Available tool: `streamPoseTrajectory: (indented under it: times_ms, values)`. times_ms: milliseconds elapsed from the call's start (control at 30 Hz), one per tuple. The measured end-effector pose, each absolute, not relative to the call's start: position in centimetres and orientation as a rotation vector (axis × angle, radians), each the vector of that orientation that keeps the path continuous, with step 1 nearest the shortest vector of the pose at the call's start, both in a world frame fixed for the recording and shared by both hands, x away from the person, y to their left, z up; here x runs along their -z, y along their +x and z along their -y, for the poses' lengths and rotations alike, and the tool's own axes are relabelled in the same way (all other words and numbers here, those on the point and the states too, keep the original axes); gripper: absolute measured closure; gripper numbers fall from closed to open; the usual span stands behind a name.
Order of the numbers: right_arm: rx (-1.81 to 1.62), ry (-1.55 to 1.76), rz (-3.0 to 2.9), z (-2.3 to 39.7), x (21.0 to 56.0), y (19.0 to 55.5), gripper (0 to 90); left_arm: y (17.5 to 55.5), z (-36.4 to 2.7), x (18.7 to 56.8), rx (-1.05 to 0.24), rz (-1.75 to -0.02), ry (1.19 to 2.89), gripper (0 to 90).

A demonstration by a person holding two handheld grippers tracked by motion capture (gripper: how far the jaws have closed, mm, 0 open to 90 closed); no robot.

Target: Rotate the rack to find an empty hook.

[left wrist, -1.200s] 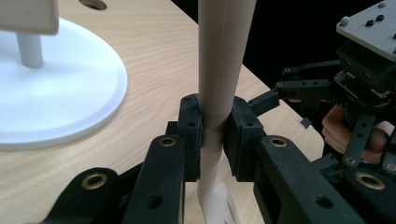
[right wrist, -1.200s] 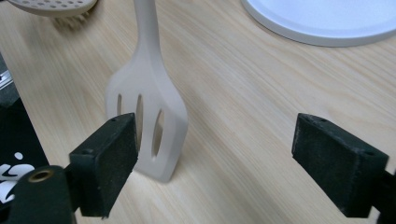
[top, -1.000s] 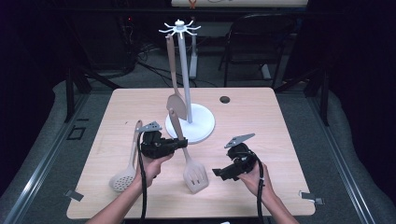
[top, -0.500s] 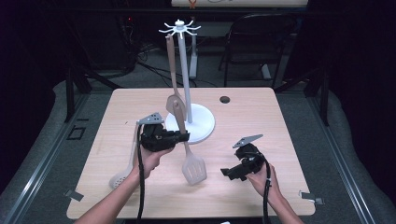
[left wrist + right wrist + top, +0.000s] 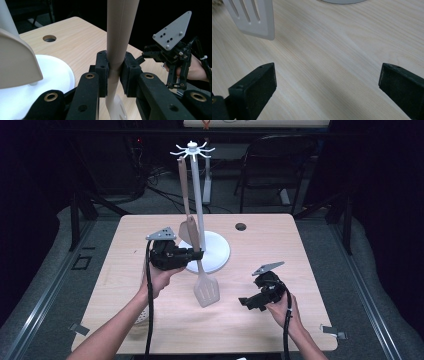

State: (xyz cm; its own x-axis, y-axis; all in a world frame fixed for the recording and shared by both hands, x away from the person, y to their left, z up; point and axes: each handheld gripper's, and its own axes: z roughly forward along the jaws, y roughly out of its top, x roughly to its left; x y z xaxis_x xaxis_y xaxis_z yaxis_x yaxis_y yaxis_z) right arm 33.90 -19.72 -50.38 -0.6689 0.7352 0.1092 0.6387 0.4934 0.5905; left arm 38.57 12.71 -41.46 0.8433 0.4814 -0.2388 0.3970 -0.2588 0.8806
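High view: left gripper [image 5: 192, 256] pinches the beige plastic slotted spatula [image 5: 206, 291] by its handle at mid-table, blade down, clear of the wood. It looks light and stiff; the smooth handle may slip. At twelve o'clock the white hanging rack [image 5: 196, 200] holds another utensil.

Left gripper view: pads [image 5: 103, 72] clamp the handle.

Right gripper view: right gripper [image 5: 327, 80] spread, empty, over the table [image 5: 337, 50].

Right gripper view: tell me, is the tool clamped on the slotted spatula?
No: the right tool stands wide open over bare table, and the slotted spatula lies beyond its jaws.
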Motion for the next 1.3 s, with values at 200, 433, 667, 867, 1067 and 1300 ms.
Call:
streamPoseTrajectory:
  times_ms: [200,433,667,867,1067,1300]
  values:
    - [-0.919,1.197,-2.580,19.4,50.5,34.0,1.8,39.1,-12.6,41.1,-0.096,-0.649,1.897,77.6]
    - [-0.919,1.188,-2.597,19.4,50.5,34.1,2.3,39.8,-12.6,40.7,-0.111,-0.649,1.912,77.6]
    - [-0.927,1.194,-2.582,19.5,50.5,34.2,2.6,40.2,-12.7,40.0,-0.126,-0.644,1.916,77.6]
    - [-0.910,1.195,-2.581,19.5,50.6,34.2,2.9,40.6,-12.7,39.4,-0.138,-0.638,1.916,77.6]
    - [-0.892,1.185,-2.586,19.5,50.6,34.3,3.2,40.9,-12.7,38.8,-0.145,-0.628,1.928,77.6]
    - [-0.896,1.187,-2.589,19.6,50.7,34.4,3.4,41.5,-12.5,37.7,-0.165,-0.616,1.923,77.6]
